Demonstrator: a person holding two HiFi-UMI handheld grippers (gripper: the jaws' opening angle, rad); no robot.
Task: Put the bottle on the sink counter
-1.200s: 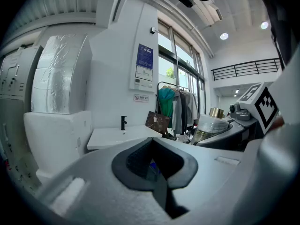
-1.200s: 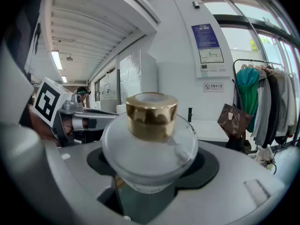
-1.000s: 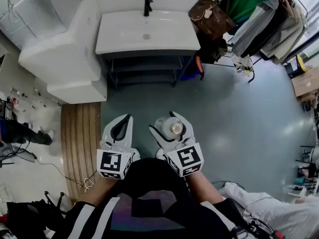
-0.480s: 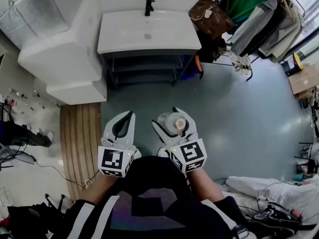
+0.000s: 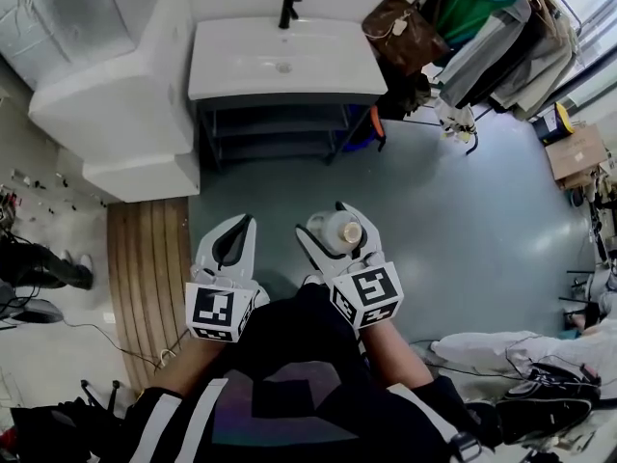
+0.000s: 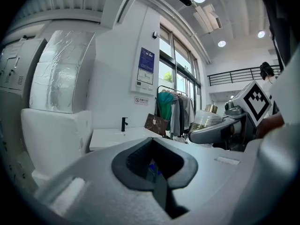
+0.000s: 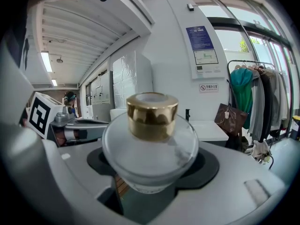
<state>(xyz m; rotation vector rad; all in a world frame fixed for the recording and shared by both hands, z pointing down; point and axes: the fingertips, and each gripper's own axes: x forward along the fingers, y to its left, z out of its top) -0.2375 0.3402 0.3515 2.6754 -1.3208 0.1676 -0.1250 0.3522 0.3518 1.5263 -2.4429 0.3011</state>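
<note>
A round clear bottle [image 5: 333,232] with a gold cap sits upright between the jaws of my right gripper [image 5: 326,226], which is shut on its body. The right gripper view shows the bottle [image 7: 151,144] close up, filling the gap between the jaws. My left gripper [image 5: 241,228] is beside it on the left, shut, with nothing in it. Both hang over the grey floor, well short of the white sink counter [image 5: 241,66] with its black faucet [image 5: 286,10] at the top of the head view. The sink counter [image 7: 206,129] also lies ahead in the right gripper view.
A big white block [image 5: 116,104] stands left of the sink. A brown handbag [image 5: 405,32] and a rack of clothes [image 5: 511,37] are on its right. Dark shelves [image 5: 275,133] sit under the counter. A wooden strip [image 5: 149,268] runs along the floor on the left.
The room has slid a little in the head view, with the rack and a cardboard box drifting left. Both grippers keep their pose and the bottle stays held.
</note>
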